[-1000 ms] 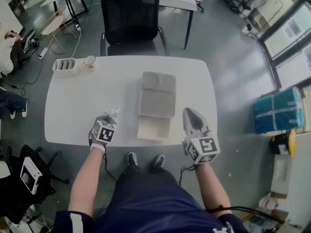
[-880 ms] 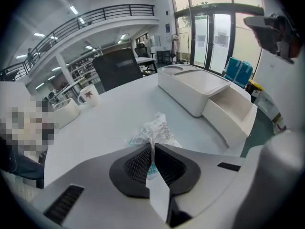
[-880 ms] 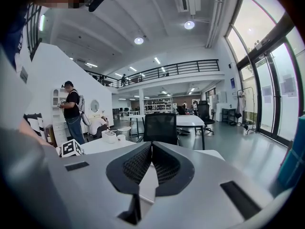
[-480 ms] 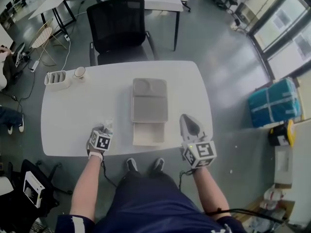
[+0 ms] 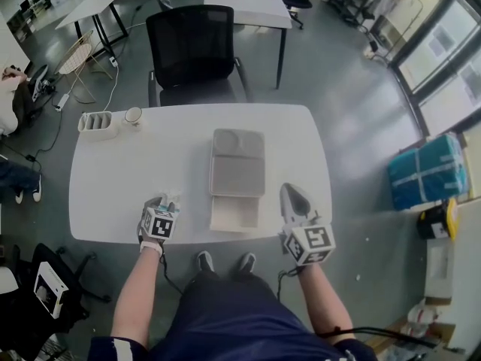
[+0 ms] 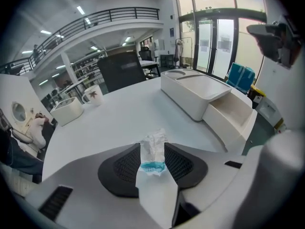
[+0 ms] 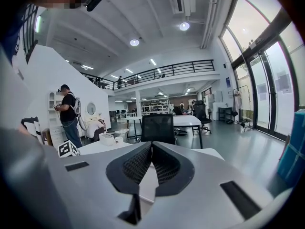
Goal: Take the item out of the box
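Observation:
A pale grey box [image 5: 237, 164] lies in the middle of the white table [image 5: 113, 194], its drawer [image 5: 234, 215] pulled out toward me and looking empty. In the left gripper view the box [image 6: 195, 92] and drawer [image 6: 233, 116] are at the right. My left gripper [image 5: 161, 205] is left of the box at the near edge. Its jaws have just been opening, and a crumpled white packet with a blue band [image 6: 153, 154] stands between the parted pads on the table. My right gripper [image 5: 291, 192] hovers right of the drawer, shut and empty [image 7: 152, 144].
A white desk holder [image 5: 98, 123] and a mug [image 5: 134, 116] stand at the table's far left corner. A black office chair [image 5: 194, 47] faces the far edge. More tables stand beyond, and a person [image 7: 67, 113] is in the background of the right gripper view.
The head view has shifted a little. Both grippers stay near the table's front edge, and the white packet still shows at the left gripper's tips.

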Demonstrator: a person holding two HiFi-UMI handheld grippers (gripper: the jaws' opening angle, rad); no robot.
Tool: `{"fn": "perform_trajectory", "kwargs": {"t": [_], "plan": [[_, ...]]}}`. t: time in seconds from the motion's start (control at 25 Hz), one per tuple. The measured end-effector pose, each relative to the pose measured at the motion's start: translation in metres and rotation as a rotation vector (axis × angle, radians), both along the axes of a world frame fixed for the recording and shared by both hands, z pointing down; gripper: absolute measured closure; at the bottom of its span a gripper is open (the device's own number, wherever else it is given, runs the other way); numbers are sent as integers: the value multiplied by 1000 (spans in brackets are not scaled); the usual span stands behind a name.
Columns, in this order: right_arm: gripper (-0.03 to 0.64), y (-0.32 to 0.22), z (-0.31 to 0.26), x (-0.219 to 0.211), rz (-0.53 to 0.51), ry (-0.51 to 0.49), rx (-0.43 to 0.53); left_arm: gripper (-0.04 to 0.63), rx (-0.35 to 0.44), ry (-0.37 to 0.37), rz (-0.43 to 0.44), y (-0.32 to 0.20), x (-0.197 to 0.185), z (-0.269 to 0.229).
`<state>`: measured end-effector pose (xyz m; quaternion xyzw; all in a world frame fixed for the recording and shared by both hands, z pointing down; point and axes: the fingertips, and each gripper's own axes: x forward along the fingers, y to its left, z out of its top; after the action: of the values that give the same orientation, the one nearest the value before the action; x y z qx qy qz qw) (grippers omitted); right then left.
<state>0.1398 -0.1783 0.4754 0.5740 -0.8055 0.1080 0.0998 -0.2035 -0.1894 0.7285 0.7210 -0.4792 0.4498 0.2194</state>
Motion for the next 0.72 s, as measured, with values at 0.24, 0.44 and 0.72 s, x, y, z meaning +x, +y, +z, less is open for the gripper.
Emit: {"fn": "perform_trajectory", "kwargs": {"t": [0.24,0.44,0.72], "plan": [[600,-6,-6,-6,-17,-14,9,412,146,87,-81,-15,-5,-59],[600,-9,-18,-12,-38,-39,34,433,330,228,-89,-25,15,-138],[600,-7,-54,-25,-89,-70,117,485,576,335,-29,-24,49,-258]]}}
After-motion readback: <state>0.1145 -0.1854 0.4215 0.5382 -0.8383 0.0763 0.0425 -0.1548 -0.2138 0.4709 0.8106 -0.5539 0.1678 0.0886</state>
